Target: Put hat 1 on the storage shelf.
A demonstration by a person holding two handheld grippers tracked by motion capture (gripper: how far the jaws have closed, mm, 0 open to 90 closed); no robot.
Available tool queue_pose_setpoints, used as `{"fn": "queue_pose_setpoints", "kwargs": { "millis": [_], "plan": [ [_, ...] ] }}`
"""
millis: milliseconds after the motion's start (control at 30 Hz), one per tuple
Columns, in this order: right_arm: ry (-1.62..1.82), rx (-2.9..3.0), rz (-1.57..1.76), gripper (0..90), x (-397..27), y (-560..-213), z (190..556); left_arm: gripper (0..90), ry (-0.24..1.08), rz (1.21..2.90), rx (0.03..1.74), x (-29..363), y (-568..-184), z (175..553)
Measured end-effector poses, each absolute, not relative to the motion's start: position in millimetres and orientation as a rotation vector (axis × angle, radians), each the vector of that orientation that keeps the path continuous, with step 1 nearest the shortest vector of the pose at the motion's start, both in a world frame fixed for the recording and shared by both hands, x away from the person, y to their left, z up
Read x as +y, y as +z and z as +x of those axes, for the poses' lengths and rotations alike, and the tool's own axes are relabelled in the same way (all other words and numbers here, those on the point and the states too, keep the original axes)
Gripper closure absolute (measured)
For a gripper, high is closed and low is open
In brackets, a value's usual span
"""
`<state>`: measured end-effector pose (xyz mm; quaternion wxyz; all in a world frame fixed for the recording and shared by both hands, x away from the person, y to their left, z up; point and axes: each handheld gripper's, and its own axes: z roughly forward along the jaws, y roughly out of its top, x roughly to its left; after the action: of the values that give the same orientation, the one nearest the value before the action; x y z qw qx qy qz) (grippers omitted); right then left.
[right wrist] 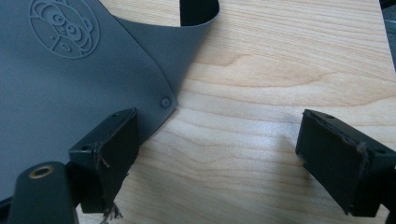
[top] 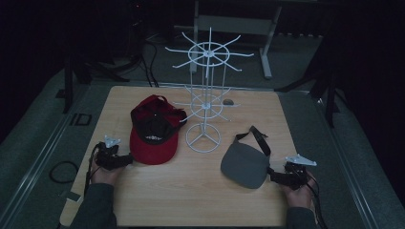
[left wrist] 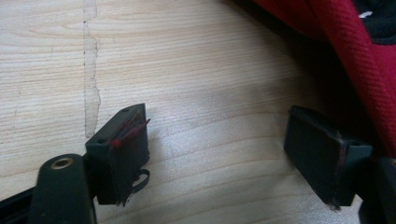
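Two hats lying flat on the wooden tabletop at mid-frame, none yet hung on the white wire rack standing between them at centre. Left hand-held gripper at lower left, jaws wide apart and empty, just beside the brim of the red cap; right hand-held gripper at lower right, likewise gaping and empty, at the edge of the grey visor. Judged from this: grasping barely begun, both lifts and hangings left.
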<state>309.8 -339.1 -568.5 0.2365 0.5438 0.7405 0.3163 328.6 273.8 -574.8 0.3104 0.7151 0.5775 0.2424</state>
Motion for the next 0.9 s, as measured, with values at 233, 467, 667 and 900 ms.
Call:
{"fn": "queue_pose_setpoints", "kwargs": {
  "millis": [233,467,667,900],
  "plan": [
    [0.867,2.030,1.491,13.2,-339.1,-568.5,309.8,37.0,0.620,1.910,1.505,276.6,-571.2,325.9],
    [0.867,2.031,1.491,13.2,-339.1,-568.5,309.8,44.3,0.570,1.918,1.511,280.9,-567.6,322.4],
    [0.867,2.030,1.491,13.2,-339.1,-568.5,309.8,46.6,0.548,1.922,1.507,283.8,-561.7,321.4],
    [0.867,2.031,1.490,13.3,-339.1,-568.5,309.8,48.8,0.512,1.903,1.460,287.1,-548.0,317.3]
  ]
}}
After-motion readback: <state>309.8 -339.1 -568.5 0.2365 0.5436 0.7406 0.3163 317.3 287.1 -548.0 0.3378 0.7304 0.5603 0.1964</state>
